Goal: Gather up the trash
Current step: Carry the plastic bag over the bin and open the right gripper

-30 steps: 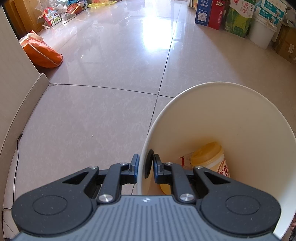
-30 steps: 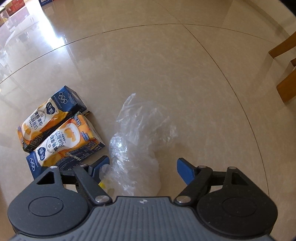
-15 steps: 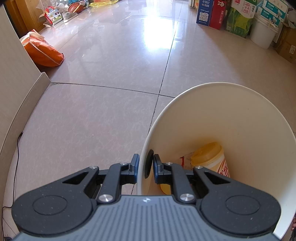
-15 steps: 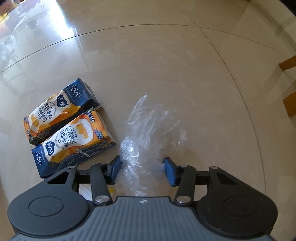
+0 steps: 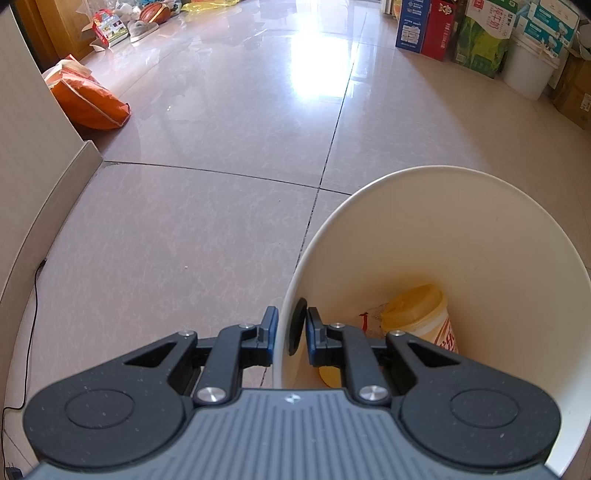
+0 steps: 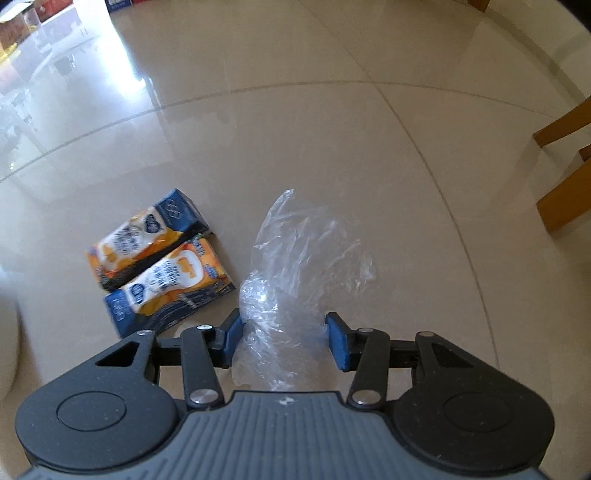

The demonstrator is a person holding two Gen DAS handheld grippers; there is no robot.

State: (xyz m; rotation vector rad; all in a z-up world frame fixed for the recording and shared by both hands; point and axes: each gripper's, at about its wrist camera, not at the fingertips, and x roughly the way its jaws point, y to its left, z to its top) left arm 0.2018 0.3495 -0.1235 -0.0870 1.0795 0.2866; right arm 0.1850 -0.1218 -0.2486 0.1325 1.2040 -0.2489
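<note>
In the left wrist view my left gripper (image 5: pixel 290 332) is shut on the near rim of a white bin (image 5: pixel 443 173), one finger outside the wall and one inside. A yellow instant-noodle cup (image 5: pixel 417 314) and a scrap of wrapper lie at the bin's bottom. In the right wrist view my right gripper (image 6: pixel 284 336) is shut on a crumpled clear plastic bag (image 6: pixel 295 258), which bulges forward past the blue pads. Two blue-and-orange drink cartons (image 6: pixel 147 236) (image 6: pixel 170 291) lie side by side on the floor, left of the bag.
An orange sack (image 5: pixel 88 99) leans by a wall corner (image 5: pixel 33 147), with a black cable (image 5: pixel 33 314) along the skirting. Cardboard boxes (image 5: pixel 424 26) and a white bucket (image 5: pixel 524 70) line the far right. Wooden chair legs (image 6: pixel 565 177) stand right of the bag.
My right gripper went from wide open around the plastic bag to shut on it, then rose from the floor with the bag. The left gripper and bin have barely moved.
</note>
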